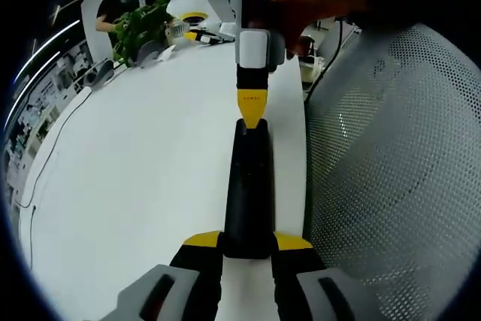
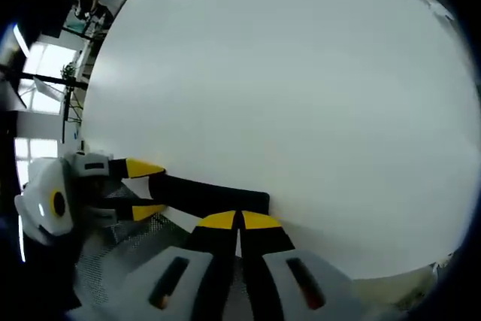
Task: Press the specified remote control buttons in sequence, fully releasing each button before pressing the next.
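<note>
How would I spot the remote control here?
Find the big white table. Near its edge beside the mesh chair lies the remote: a long, slim black bar, held between the left gripper's yellow-tipped jaws, the right gripper touching its far end.

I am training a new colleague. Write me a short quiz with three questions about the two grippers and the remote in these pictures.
1. True or false: the left gripper clamps the near end of the black remote between its jaws.
2. The jaws of the right gripper, at the remote's far end, are: A) wide open; B) shut together; C) closed around a plant leaf.
3. Fill in: the table under the remote is ____ in colour.

Key: 1 true; 2 B; 3 white.
</note>
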A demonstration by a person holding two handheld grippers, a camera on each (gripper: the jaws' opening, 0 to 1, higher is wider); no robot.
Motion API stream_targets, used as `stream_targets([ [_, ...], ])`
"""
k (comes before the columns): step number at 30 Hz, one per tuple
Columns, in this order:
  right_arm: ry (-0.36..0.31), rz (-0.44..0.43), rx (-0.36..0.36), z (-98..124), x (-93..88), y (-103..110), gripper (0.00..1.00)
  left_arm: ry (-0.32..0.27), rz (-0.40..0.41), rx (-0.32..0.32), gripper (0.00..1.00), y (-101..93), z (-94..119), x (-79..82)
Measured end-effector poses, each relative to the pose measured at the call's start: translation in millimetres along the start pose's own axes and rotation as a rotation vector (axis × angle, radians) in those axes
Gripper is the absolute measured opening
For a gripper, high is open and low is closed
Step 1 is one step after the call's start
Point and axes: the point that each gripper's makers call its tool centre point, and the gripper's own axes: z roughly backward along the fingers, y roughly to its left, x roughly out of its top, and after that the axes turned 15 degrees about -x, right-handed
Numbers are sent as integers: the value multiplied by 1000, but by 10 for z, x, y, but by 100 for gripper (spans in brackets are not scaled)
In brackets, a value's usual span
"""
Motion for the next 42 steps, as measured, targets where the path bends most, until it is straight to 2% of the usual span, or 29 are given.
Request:
stream_targets([
  [42,8,16,-19,-12,-12,7,0,2,-1,-1,25,0,3,-2],
])
